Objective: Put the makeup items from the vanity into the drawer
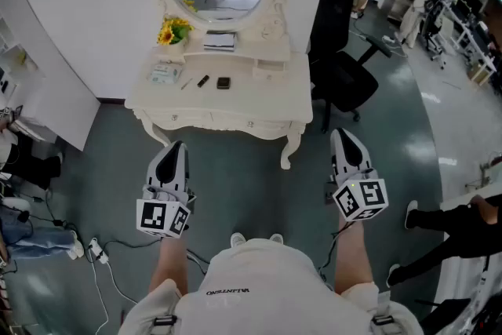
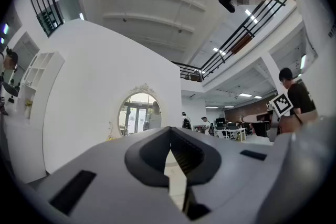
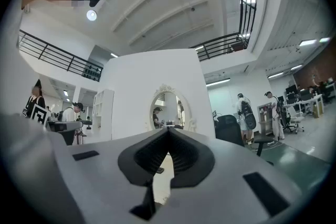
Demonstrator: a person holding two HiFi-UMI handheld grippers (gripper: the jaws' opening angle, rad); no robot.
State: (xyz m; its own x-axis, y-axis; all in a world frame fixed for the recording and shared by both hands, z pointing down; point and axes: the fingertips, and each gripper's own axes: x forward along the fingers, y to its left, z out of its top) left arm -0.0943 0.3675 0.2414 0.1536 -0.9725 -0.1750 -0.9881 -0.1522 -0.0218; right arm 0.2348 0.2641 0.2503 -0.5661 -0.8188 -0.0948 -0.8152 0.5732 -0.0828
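The left tongs (image 1: 176, 147) are held closed and empty, as are the right tongs (image 1: 340, 137). The makeup items (image 1: 223, 82) are seen straight ahead on the surface (image 1: 259, 102), well apart from both, nearer the left tongs.

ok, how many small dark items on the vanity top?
3, in a row near the vanity front: thin stick leftmost, tube middle, square compact right. Smaller ones may be hidden.

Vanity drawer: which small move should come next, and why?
Probably bring the left gripper forward to the drawer. It looks closed, the makeup items lie on the vanity, and this gripper and the right gripper are shut, empty, well short.
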